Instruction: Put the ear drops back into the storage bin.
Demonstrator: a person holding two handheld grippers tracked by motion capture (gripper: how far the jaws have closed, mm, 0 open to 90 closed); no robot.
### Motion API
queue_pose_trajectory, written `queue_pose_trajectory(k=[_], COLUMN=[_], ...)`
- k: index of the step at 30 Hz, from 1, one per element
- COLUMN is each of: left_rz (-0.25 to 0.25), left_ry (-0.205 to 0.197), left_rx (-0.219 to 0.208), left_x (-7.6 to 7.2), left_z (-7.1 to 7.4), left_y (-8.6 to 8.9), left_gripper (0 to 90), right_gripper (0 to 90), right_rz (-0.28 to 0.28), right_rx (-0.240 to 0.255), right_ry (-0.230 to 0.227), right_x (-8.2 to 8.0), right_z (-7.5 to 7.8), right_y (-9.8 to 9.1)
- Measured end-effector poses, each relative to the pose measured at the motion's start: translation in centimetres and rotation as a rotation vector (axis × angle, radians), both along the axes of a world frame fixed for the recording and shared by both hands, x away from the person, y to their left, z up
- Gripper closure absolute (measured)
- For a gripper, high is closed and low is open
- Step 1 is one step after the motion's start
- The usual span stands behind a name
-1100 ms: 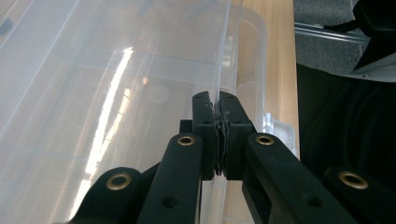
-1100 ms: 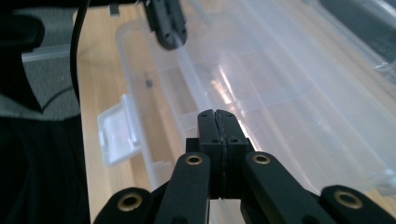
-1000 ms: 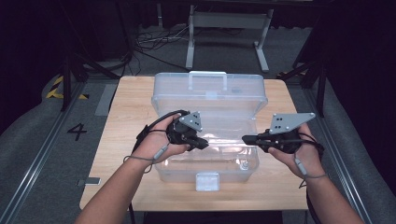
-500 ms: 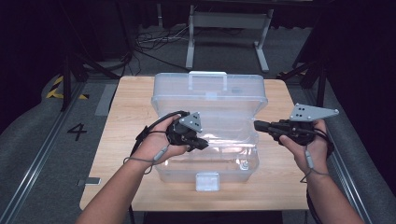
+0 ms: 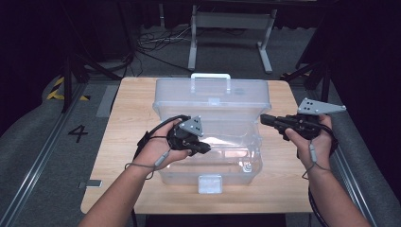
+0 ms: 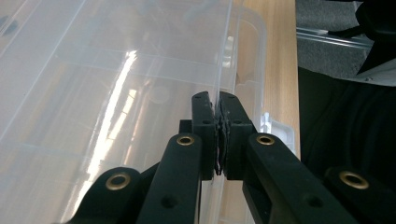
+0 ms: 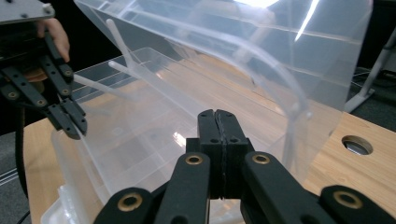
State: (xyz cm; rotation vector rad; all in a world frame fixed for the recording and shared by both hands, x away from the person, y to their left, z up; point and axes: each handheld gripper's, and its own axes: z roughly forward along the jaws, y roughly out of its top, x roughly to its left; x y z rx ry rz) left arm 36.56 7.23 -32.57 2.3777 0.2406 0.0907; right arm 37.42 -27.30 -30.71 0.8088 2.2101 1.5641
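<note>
1. While the clear plastic box (image 5: 208, 137) sits mid-table (image 5: 132, 123), lid raised, your left gripper (image 5: 201, 147) pinches its near wall and your right gripper (image 5: 265, 119) hangs right of it.
2. In the left gripper view, your jaws clamp the wall's edge (image 6: 219, 84).
3. In the right gripper view, your jaws are pressed together, empty, before the lid (image 7: 243, 51).

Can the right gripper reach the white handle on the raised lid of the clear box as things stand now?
Probably yes. The right gripper is shut, holds nothing, and hangs beside the right end of the clear box. The handle stands at the top of the raised lid with nothing over it, while the left gripper pinches the box's front wall.
</note>
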Motion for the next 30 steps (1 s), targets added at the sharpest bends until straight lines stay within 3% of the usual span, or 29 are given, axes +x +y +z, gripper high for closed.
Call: queue_pose_trajectory(k=[12, 18, 21, 26, 30], left_rz=[0.0, 0.011, 0.02, 0.032, 0.052], left_ry=[-0.013, -0.013, -0.01, 0.003, 0.014], left_rx=[0.015, 0.013, -0.002, -0.063, -0.151], left_x=[-0.4, -0.5, -0.5, -0.6, -0.5], left_z=[-0.1, -0.1, 0.1, 0.5, 1.4], left_y=[-0.1, 0.0, 0.1, 0.5, 1.7], left_gripper=[85.9, 85.4, 84.8, 86.9, 88.0], right_gripper=[90.0, 90.0, 90.0, 90.0, 90.0], right_rz=[-0.021, -0.023, -0.02, -0.016, -0.013], right_rx=[0.053, 0.056, 0.055, 0.052, 0.05], right_ry=[0.021, 0.022, 0.024, 0.025, 0.026], right_x=[0.5, 0.5, 0.5, 0.4, 0.3], right_z=[-0.2, -0.3, -0.2, -0.2, -0.2], right_y=[-0.6, -0.6, -0.6, -0.6, -0.5])
